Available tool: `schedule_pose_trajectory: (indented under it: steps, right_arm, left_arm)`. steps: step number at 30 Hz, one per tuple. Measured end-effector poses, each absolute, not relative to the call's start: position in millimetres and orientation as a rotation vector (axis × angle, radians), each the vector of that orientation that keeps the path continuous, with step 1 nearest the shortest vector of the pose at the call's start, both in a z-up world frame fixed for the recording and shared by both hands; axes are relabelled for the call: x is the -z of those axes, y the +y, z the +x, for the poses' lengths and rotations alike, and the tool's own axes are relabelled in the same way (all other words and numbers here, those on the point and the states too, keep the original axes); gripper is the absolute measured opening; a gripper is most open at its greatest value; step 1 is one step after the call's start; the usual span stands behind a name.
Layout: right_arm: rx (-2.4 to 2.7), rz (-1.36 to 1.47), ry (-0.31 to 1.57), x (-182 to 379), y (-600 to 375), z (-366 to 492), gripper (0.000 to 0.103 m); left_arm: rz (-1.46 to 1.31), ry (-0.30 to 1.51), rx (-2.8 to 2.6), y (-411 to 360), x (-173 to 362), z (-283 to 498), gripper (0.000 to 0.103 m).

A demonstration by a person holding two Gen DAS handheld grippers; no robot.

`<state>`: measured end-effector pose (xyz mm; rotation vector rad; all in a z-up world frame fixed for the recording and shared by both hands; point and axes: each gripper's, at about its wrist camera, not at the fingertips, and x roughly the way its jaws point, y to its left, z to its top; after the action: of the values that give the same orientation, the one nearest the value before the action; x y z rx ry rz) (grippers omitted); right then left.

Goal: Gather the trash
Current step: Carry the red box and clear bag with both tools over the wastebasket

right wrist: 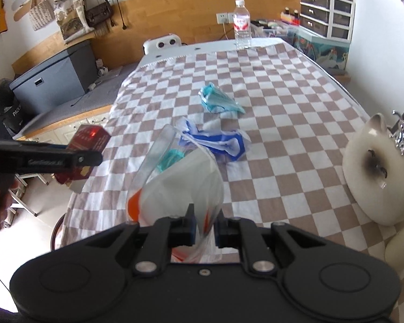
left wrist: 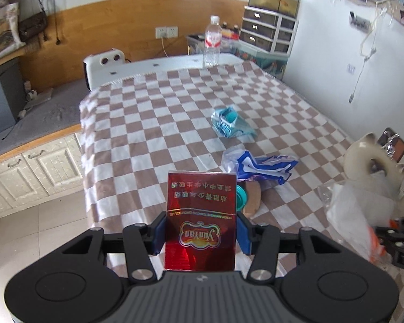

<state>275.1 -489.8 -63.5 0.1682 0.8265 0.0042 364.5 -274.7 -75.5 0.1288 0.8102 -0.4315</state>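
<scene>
My left gripper [left wrist: 201,233] is shut on a red cigarette pack [left wrist: 200,215], held upright above the near end of the checkered table [left wrist: 153,123]. From the right wrist view that left gripper [right wrist: 94,158] shows at the left edge with the red pack [right wrist: 87,140] in it. My right gripper [right wrist: 204,231] is shut on the rim of a clear plastic bag [right wrist: 175,185] with orange print, its mouth hanging open. On the cloth lie a crumpled blue-and-white wrapper [right wrist: 215,141] and a teal wrapper [right wrist: 218,101].
A water bottle [left wrist: 212,41] stands at the table's far end. A white cat-shaped ceramic piece [right wrist: 374,169] sits at the right edge. Behind the pack lie a teal lid and a brown cardboard piece [left wrist: 251,196]. White cabinets [left wrist: 27,169] and floor lie to the left.
</scene>
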Motion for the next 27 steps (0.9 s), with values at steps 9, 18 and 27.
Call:
schedule_pose_trajectory:
  steps: [9,18,27]
  right_arm:
    - [-0.022,0.142,0.765,42,-463,261,0.013]
    - [-0.067,0.12,0.727,26,-409,264,0.013]
    - [-0.136,0.086,0.745,22,-319,289,0.013]
  left_arm:
    - [0.052,0.742,0.389,-234,55,315,0.052]
    - [-0.007,0.74,0.333,-174,59,300,0.052]
    - [-0.052,0.748,0.265,-85,64,310,0.052]
